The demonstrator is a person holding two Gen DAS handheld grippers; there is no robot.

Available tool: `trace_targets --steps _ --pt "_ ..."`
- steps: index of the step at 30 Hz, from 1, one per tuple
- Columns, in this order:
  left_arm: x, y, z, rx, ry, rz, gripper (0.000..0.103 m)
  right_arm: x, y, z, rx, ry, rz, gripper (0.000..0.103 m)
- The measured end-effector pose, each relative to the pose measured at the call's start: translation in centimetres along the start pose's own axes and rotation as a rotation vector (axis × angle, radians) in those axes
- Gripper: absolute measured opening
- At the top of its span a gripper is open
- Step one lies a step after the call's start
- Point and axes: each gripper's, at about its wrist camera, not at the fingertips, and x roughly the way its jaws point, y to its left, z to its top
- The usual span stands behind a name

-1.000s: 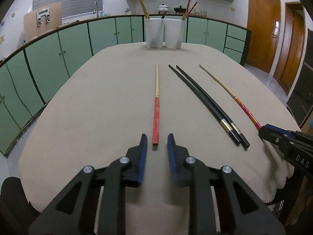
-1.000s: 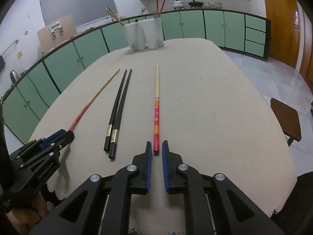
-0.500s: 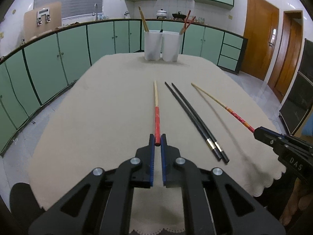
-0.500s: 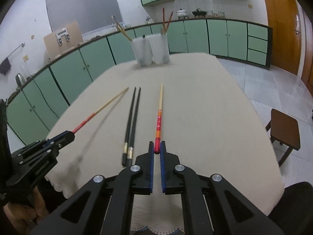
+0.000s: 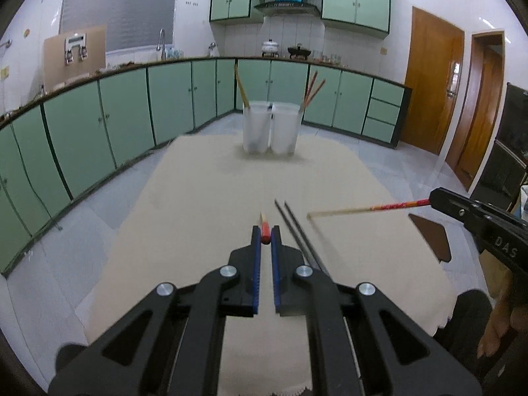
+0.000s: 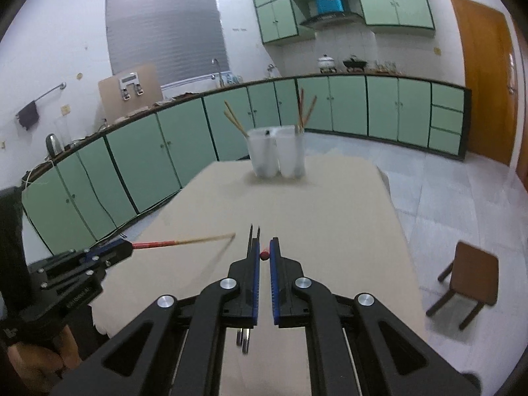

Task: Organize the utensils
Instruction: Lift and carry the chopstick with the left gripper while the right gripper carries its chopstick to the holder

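Cabinets (image 5: 125, 109) run along the back wall, same in both views. The table (image 5: 214, 191), under a beige cloth, fills the middle. The stool (image 6: 472, 274) on the floor to the right reads clearly in the right view only.

Two white cups (image 5: 256, 128) stand touching at the far end of the table. The left one holds pale sticks and the right one reddish sticks. The right view (image 6: 275, 151) shows them from a slightly different angle, contents the same.

My left claw (image 5: 265, 236) is clenched on the red end of the left chopstick (image 5: 264, 231). My own view sees it end-on, just a red butt and a bit of wood. The right view shows this claw (image 6: 122, 250) from the side. There the whole stick (image 6: 184, 241) shows, lifted off the table, red handle in the pads, pale tip aimed at the middle. It is blurred.

My right claw (image 6: 264, 250) is clamped on the right chopstick (image 6: 264, 255), only a red dot here. The left view gives this claw (image 5: 435, 198) side-on, with its stick (image 5: 363, 209) full length and raised over the cloth.

The black pair (image 5: 297, 231) lies on the table between the two held sticks, side by side. In the right view (image 6: 251, 236) my claw mostly hides it.
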Motion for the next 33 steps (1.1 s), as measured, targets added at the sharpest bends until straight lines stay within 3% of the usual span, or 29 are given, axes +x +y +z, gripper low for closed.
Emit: trace_targets --steps 13,33 --pt "0.7 0.7 8.3 0.035 -0.034 -0.024 0.005 4.3 -0.2 7.6 -0.093 0.088 0.034 0.006" --pt "4.9 3.4 14.0 0.026 0.054 -0.083 0.005 9.4 0.8 15.5 -0.18 0.25 0.094 0.006"
